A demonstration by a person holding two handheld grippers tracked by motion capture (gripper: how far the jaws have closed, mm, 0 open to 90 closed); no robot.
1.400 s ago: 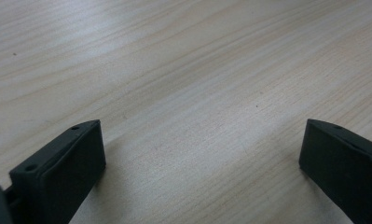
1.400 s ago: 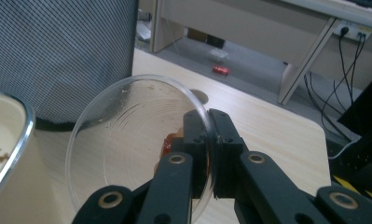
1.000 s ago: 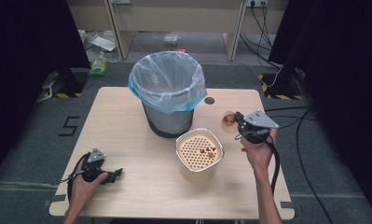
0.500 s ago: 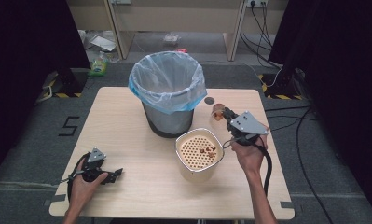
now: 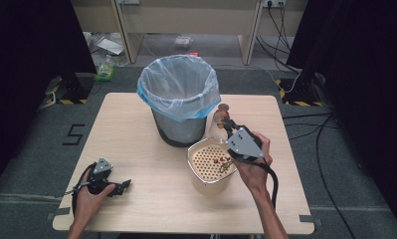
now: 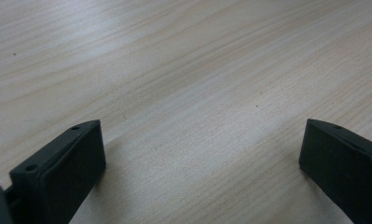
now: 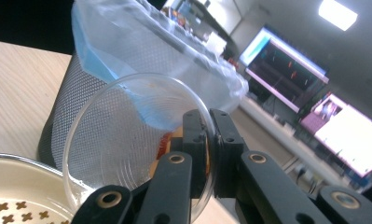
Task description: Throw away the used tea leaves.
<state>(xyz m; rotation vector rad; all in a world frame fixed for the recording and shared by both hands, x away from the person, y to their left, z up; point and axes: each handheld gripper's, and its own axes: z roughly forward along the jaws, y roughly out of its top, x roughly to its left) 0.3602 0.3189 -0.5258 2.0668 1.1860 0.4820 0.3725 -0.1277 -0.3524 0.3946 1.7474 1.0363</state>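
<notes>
My right gripper (image 5: 227,123) (image 7: 207,140) is shut on the rim of a clear plastic bowl (image 7: 132,140) (image 5: 217,119), tilted on its side, with reddish-brown bits inside. It hovers above a cream strainer pot (image 5: 212,164) (image 7: 16,186) with a perforated insert holding a few dark scraps. Just behind stands a mesh trash bin (image 5: 179,104) (image 7: 81,107) lined with a blue bag. My left gripper (image 5: 122,185) (image 6: 197,154) rests open low over the bare wooden table (image 5: 136,149) near its front left corner, nothing between its jaws.
A small dark round mark (image 5: 223,106) lies on the table right of the bin. The table's right edge (image 5: 288,159) is close to my right forearm. Cables and a shelf unit (image 5: 186,25) lie on the floor beyond the table.
My right gripper has carried the clear bowl leftward from the table's right side to above the strainer pot, tipping it. The left gripper has stayed still.
</notes>
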